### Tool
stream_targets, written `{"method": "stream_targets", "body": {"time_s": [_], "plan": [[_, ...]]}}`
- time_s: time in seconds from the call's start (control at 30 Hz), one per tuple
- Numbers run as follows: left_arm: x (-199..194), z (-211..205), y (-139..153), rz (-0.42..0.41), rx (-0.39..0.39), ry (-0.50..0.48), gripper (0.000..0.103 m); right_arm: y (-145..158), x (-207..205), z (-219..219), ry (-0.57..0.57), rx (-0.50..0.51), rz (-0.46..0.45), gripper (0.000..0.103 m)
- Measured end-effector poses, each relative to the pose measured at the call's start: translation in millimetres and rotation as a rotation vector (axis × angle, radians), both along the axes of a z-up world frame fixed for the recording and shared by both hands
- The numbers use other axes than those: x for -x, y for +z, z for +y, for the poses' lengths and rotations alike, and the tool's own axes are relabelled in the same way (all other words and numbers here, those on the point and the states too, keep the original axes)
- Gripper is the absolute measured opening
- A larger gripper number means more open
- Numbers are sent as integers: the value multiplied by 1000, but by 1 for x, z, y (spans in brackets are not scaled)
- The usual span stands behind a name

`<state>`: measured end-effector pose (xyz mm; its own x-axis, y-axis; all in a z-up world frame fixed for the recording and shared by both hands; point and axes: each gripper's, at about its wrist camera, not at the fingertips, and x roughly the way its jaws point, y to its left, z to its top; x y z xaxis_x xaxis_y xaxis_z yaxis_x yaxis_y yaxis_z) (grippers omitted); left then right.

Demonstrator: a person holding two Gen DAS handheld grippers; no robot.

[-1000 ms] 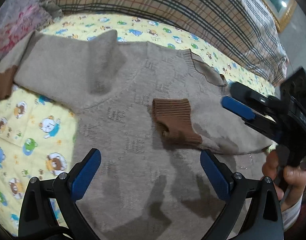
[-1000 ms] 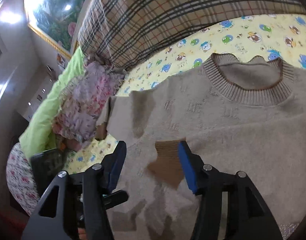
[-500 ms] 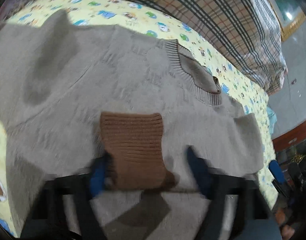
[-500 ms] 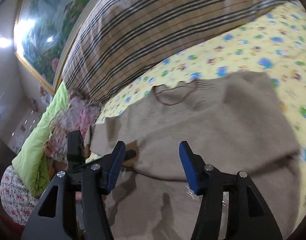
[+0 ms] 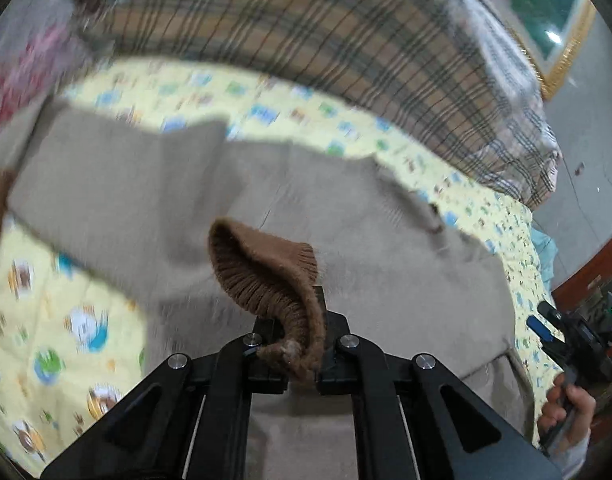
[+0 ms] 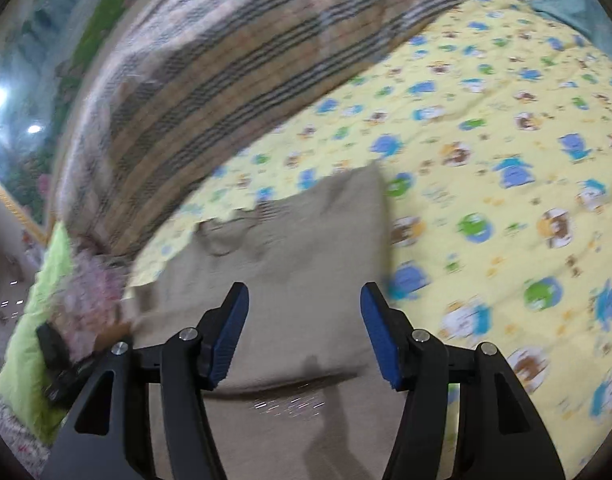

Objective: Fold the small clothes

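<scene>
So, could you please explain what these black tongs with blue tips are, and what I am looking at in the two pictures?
There is no robot here: a person holds a hand-operated two-finger gripper in each hand, and each gripper carries a wide-angle camera looking out along its fingers. That is why both pictures are round and bent at the edges.

The left camera's picture shows the left gripper shut on the brown ribbed cuff of a beige knitted sweater. At the far right of that picture you can see the person's hand holding the other gripper.

The right camera's picture shows the right gripper, its blue pads apart with nothing between them, hovering over the sweater.

The sweater lies on a yellow cartoon-print sheet, with a plaid blanket behind. Both pictures are blurred.
</scene>
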<state>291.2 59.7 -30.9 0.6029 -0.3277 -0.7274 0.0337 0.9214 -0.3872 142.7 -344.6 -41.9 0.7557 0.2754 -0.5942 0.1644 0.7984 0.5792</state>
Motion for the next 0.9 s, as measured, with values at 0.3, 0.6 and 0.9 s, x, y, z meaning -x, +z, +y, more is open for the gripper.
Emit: {"method": "stream_targets", "body": {"time_s": [0.3, 0.6, 0.9], "plan": [[10, -7, -21, 29, -15, -28, 7, -38, -54, -9, 20, 89, 165, 59], [0, -33, -4, -79, -15, -101, 7, -27, -61, -25, 26, 193, 112, 7], [1, -3, -30, -4, -111, -18, 23, -36, -53, -23, -37, 253, 154, 24]]}}
